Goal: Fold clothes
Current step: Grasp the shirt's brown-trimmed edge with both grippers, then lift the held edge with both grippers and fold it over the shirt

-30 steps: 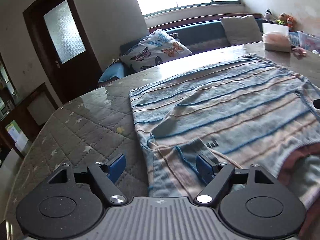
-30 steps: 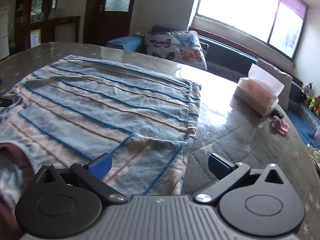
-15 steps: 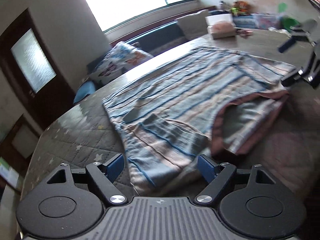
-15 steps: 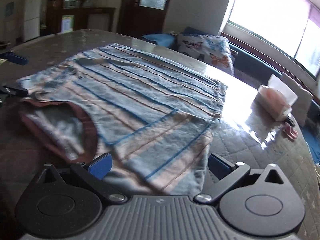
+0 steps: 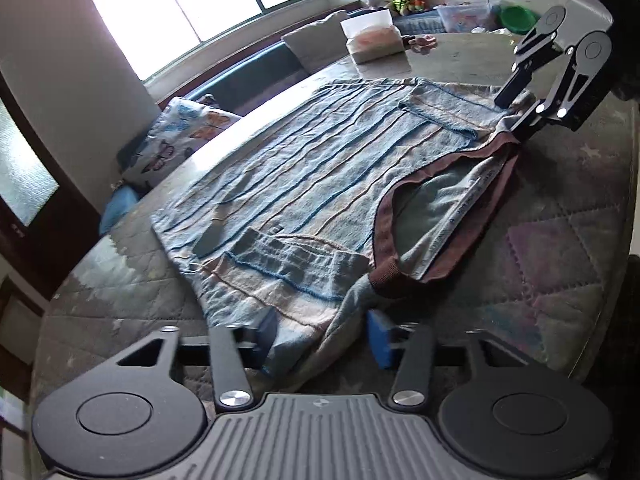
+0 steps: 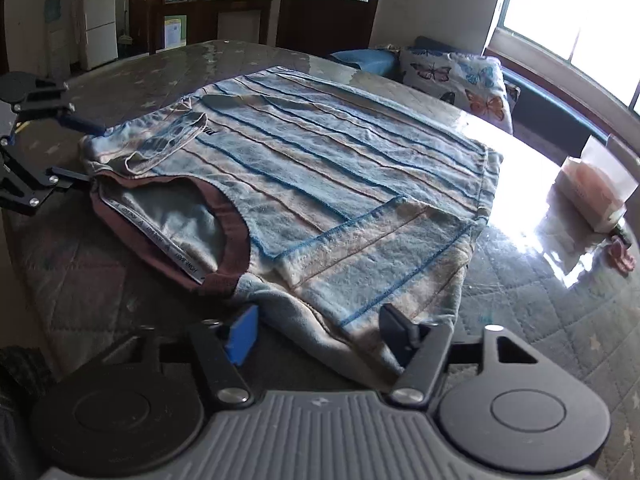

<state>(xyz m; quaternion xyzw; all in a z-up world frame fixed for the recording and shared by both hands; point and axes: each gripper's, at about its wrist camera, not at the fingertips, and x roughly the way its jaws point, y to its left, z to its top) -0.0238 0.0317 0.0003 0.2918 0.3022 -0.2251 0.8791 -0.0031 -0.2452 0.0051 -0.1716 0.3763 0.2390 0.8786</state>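
Note:
A blue and beige striped shirt (image 5: 320, 168) with a brown collar (image 5: 460, 160) lies flat on the round quilted table (image 5: 540, 264), both sleeves folded inward. My left gripper (image 5: 322, 338) is open, its fingers astride the shirt's shoulder edge by the collar. My right gripper (image 6: 316, 330) is open, astride the opposite shoulder edge of the shirt (image 6: 340, 176). The right gripper also shows in the left wrist view (image 5: 516, 112), at the far shoulder. The left gripper also shows in the right wrist view (image 6: 80, 152), at the far shoulder.
A tissue box (image 5: 374, 42) and a small pink item (image 6: 622, 254) sit on the table's window side. A butterfly cushion (image 6: 460, 76) lies on the sofa behind. The table edge runs close behind both grippers.
Both grippers have swung from the shirt's side edges round to the collar end and lowered onto the shoulders. The jaws have narrowed somewhat around the cloth.

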